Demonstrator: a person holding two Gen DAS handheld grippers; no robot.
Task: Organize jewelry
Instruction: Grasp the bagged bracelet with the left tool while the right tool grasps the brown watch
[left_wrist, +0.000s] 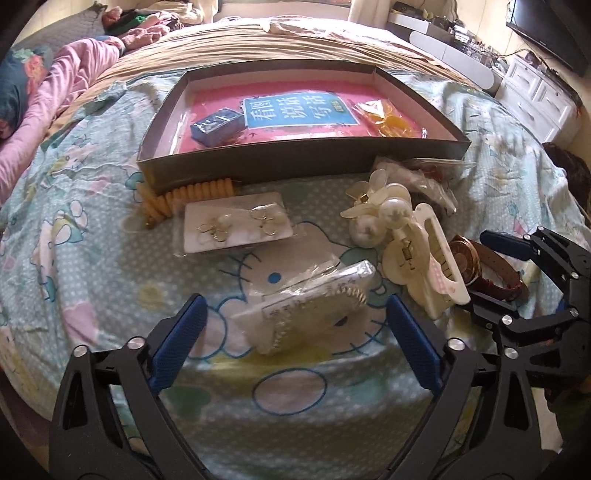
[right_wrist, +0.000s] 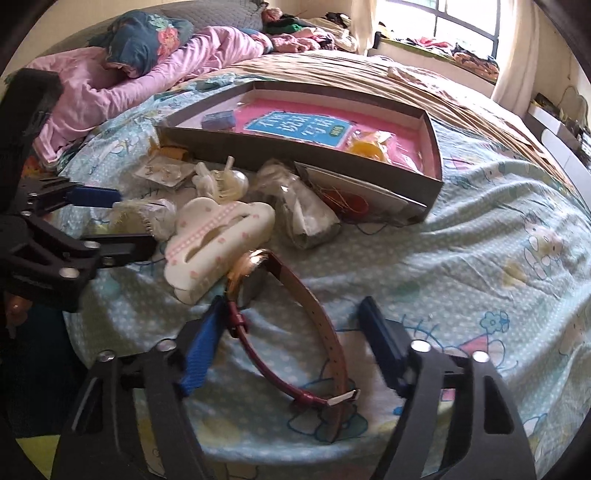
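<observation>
Two packets and loose pieces of jewelry are lying on a cartoon-print bedsheet (left_wrist: 92, 229), and two of them are sitting between gripper fingers. A wristwatch (right_wrist: 291, 325) with a dark red strap is lying between the fingers of the right gripper (right_wrist: 295, 350); its gold-rimmed case is sitting just ahead of the left blue pad (right_wrist: 201, 354) and the strap is curving back toward the buckle near the right pad. Those fingers are standing partly apart, and the left pad is looking to be touching the strap near the case, though whether it is pressing I cannot tell.

A clear-wrapped pearl necklace packet (left_wrist: 306, 299) is resting between the fingers of the left gripper (left_wrist: 295, 332), which are standing wide with a gap showing on each side of the packet.

Just beyond the watch, a white cloud-shaped hair claw (right_wrist: 218, 236) is leaning against the watch case. Farther out, a pearl hair clip (left_wrist: 380, 214), an earring card (left_wrist: 236, 225) in plastic and an orange coiled hair tie (left_wrist: 184, 195) are lying near the front wall of a shallow cardboard box (left_wrist: 295, 158). Inside the box, a pink booklet (left_wrist: 295, 110), a small blue box (left_wrist: 218, 123) and an orange packet (left_wrist: 388, 118) are lying flat.
</observation>
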